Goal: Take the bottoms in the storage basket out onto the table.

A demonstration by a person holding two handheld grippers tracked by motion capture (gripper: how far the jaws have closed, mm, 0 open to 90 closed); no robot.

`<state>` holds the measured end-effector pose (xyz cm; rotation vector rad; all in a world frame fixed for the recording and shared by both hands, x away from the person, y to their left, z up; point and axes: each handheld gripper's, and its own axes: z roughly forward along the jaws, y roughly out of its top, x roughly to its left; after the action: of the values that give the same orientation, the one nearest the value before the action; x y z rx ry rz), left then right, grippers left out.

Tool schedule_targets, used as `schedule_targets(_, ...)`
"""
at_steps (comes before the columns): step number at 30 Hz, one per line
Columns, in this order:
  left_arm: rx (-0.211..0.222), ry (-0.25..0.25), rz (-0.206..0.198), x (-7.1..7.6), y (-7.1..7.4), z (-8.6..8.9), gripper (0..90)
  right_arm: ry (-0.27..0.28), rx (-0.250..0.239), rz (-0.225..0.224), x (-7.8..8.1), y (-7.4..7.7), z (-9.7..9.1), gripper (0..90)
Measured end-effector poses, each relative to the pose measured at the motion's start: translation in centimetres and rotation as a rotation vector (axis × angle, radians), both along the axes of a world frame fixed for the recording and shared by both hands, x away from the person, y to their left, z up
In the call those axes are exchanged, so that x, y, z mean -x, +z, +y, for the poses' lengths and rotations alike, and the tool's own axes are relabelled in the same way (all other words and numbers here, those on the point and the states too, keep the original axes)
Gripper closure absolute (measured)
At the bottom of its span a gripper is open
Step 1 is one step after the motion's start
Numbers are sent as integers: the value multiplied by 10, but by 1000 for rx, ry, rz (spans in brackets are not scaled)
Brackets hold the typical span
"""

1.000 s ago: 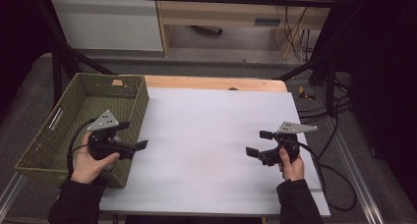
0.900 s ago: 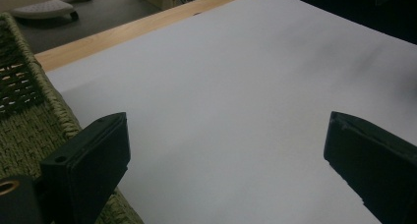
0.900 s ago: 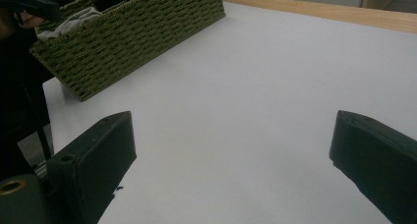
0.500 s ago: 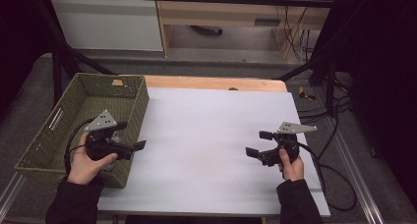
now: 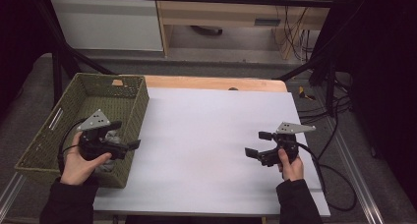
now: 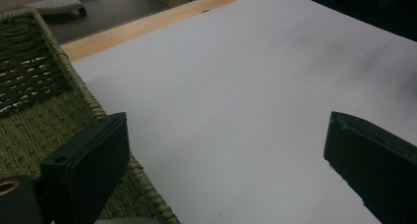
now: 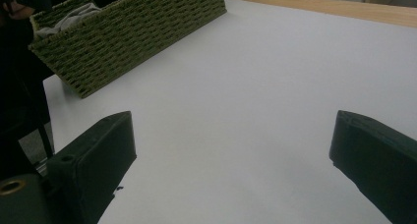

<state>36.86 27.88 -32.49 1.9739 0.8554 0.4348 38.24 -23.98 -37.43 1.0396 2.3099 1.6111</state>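
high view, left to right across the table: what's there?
Basket → left gripper, over the basket's right wall → bare white tabletop → right gripper, jaws open, pointing left → its cable trailing off the table's right edge.

Pretty dim overall. The white table (image 5: 211, 135) is the brightest thing in the high view, evenly lit with no hard glare, while the room's edges drop off into near black. The high view is soft and a bit grainy. In both gripper views the near black jaws are blurry, and faint grey shadows smudge the far right of the table.
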Motion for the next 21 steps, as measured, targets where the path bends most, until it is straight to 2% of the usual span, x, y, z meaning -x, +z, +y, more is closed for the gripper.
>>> schedule_targets(14, -12, 35, 13, 3, 4, 16, 37, 2, 1, 3, 1, 1, -1, 39)
schedule_targets(21, -20, 79, 22, 4, 4, 31, 37, 3, 0, 2, 1, 1, -1, 39)
